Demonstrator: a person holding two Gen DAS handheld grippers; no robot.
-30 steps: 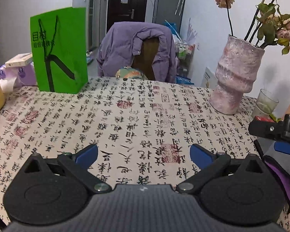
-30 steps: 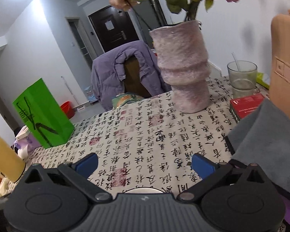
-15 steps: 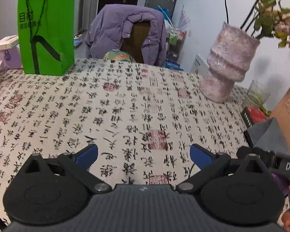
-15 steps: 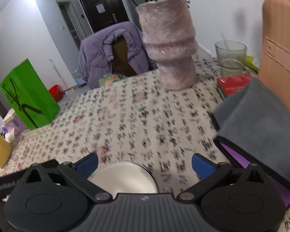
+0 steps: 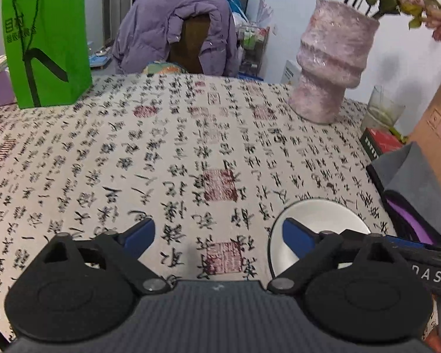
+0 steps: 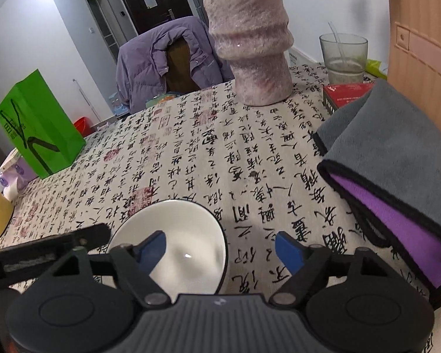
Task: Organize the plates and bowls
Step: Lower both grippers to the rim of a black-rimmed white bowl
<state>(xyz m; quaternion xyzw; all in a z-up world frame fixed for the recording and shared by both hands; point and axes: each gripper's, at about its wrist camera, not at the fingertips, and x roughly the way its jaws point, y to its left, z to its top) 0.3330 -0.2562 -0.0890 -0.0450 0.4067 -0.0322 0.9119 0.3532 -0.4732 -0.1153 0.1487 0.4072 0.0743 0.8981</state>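
Observation:
A single white bowl stands upright on the calligraphy-print tablecloth, close to me. My right gripper hovers over the bowl's right rim with one blue finger above the inside and the other outside; its jaws are closing and the pads are clear of the rim. In the left wrist view the same bowl sits at the lower right. My left gripper straddles the bowl's left rim, its jaws also closing, with its right finger over the bowl and not touching it. No plates are in view.
A pink textured vase with dried flowers stands at the back right, with a glass and a red box beside it. A grey-and-purple cloth and a cardboard box line the right side. A green bag stands back left.
Both grippers have dropped and tilted down towards the table. The white bowl has come into both views, and both pairs of jaws have narrowed a little.

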